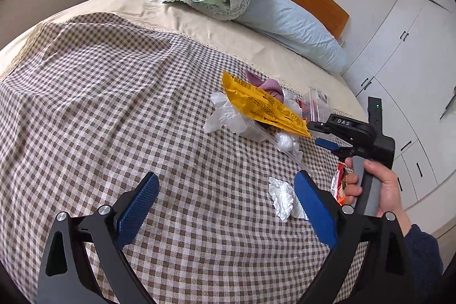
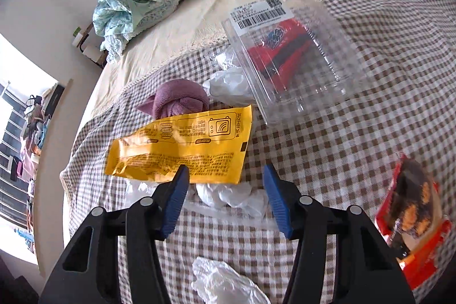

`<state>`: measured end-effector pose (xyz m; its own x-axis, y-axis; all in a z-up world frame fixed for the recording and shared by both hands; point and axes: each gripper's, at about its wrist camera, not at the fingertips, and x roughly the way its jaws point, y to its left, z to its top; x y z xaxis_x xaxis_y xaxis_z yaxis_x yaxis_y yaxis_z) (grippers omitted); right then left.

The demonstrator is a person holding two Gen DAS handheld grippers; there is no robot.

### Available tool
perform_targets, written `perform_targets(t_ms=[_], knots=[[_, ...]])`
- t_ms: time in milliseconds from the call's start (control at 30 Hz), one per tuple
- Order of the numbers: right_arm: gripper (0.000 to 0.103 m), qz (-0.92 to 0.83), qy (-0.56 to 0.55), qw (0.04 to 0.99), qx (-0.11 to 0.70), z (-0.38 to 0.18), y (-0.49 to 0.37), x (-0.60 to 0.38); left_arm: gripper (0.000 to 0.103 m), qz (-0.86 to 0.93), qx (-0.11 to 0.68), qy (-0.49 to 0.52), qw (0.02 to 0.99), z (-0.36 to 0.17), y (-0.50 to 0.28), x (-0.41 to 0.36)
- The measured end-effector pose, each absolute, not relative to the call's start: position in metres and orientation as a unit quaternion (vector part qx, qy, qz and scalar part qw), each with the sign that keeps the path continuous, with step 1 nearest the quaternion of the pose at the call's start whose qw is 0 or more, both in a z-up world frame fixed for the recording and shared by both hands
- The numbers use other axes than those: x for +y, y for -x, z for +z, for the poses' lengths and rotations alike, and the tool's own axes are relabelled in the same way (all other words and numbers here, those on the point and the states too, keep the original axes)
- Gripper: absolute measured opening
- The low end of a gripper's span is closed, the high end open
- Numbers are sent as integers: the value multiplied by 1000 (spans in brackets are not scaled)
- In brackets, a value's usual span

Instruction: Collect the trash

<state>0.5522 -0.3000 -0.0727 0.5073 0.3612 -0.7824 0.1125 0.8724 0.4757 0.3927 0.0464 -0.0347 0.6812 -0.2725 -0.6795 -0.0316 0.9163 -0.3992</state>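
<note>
My left gripper (image 1: 226,204) hangs over the checked blanket (image 1: 99,104) on the bed, its jaws spread wide with nothing between them; a crumpled white tissue (image 1: 280,197) lies on the blanket just inside the right-hand finger, not touched by either pad. My right gripper (image 2: 226,190) points down at the main heap of trash, jaws roughly half open and gripping nothing; a wad of thin white plastic (image 2: 228,194) lies on the blanket in the gap between the blue pads, apart from both. Just beyond the fingertips lies a yellow printed wrapper (image 2: 185,150), flat, its near edge at the left fingertip. Behind it sits a knotted purple cloth (image 2: 179,101), and to the right of that a clear plastic clamshell box (image 2: 299,59) with a barcode label, red packaging visible through it, tilted up against white plastic film. A red and orange snack packet (image 2: 413,221) lies well off to the right, blurred. A further crumpled white piece (image 2: 225,281) lies beneath the right gripper's body. In the left wrist view my right hand (image 1: 379,184) grips the handle beside the heap.
</note>
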Motion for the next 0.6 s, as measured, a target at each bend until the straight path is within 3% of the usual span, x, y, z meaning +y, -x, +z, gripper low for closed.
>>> perform_targets(t_ms=[33,100,200,433,600], knots=[[40,78,-244,830,496,-76,-556,-298,92,-63,393,197,896,-35,-394,49],[18,86,-254,828,492,-77,-556,-297,92,-56,393,202,895,-37,-396,53],[3,106,-269,842,455,-54,-533,-300,92,-55,392,202,896,-36,-395,52],[0,124,-271,899,323,35,-407,-343,92,-63,386,169,905,-32,-390,34],[0,1,-255,936,243,63,-286,-415,92,-77,380,153,909,-30,-385,19]])
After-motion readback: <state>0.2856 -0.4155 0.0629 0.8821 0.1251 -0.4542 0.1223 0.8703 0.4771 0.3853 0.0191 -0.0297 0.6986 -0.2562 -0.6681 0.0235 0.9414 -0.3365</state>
